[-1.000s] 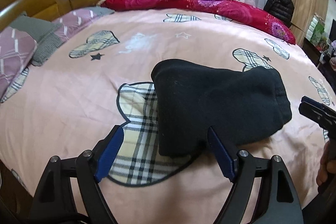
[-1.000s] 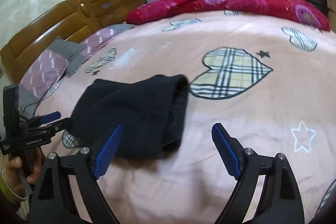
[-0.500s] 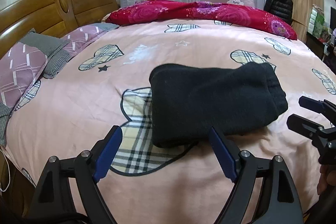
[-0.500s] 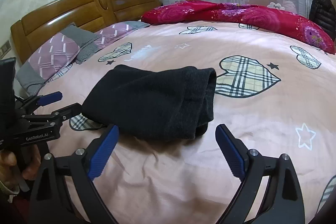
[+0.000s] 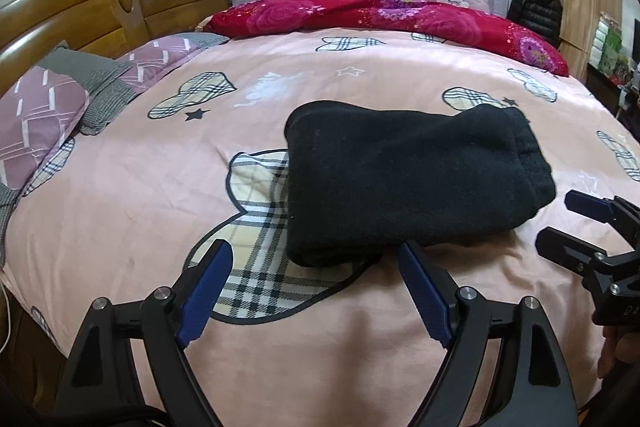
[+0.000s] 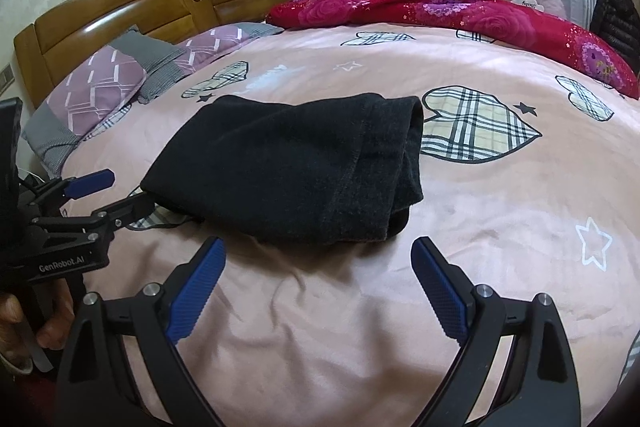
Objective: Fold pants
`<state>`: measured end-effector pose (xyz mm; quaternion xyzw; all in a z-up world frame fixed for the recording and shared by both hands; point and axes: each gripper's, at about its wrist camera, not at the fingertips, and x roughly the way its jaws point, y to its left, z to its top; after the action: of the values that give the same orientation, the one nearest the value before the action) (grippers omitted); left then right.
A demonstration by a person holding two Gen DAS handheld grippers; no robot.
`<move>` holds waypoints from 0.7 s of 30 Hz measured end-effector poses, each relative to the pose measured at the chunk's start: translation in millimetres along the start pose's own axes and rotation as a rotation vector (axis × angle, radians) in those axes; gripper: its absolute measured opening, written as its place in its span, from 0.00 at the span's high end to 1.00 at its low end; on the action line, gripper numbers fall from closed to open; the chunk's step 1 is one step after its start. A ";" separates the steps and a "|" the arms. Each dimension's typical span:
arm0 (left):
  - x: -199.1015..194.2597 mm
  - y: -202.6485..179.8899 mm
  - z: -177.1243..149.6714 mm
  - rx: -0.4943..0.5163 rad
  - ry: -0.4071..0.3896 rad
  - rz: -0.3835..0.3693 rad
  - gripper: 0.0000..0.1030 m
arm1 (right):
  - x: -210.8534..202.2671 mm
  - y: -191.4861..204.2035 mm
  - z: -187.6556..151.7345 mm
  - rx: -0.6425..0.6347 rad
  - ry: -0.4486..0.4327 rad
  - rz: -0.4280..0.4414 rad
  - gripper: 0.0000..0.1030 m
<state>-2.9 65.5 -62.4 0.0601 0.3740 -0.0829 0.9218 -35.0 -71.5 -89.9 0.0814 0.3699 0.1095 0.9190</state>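
One pair of black pants (image 5: 408, 183), folded into a thick bundle, is lying on a pink bedspread (image 5: 152, 187) printed with plaid hearts, partly covering one heart. Left gripper (image 5: 312, 291) is hovering just short of the bundle's near edge, jaws spread wide and holding nothing. Right gripper (image 6: 316, 283) is hovering likewise near the bundle's other end, jaws wide apart, gripping nothing.

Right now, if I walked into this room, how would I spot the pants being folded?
Look at the big bed with the pink sheet printed with plaid hearts. Near its middle, away from the purple pillows and the red flowered quilt, lie the pants, a folded bundle. They are the only plain black thing on the sheet.
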 end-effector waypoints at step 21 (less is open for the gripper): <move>15.8 -3.8 -1.6 0.028 0.082 0.020 0.17 | 16.0 16.4 8.0 -0.076 0.079 -0.024 0.08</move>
<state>6.4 60.4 -74.8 0.0799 0.4097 -0.0762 0.9055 -20.5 -52.0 -91.0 0.0376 0.4023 0.1154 0.9074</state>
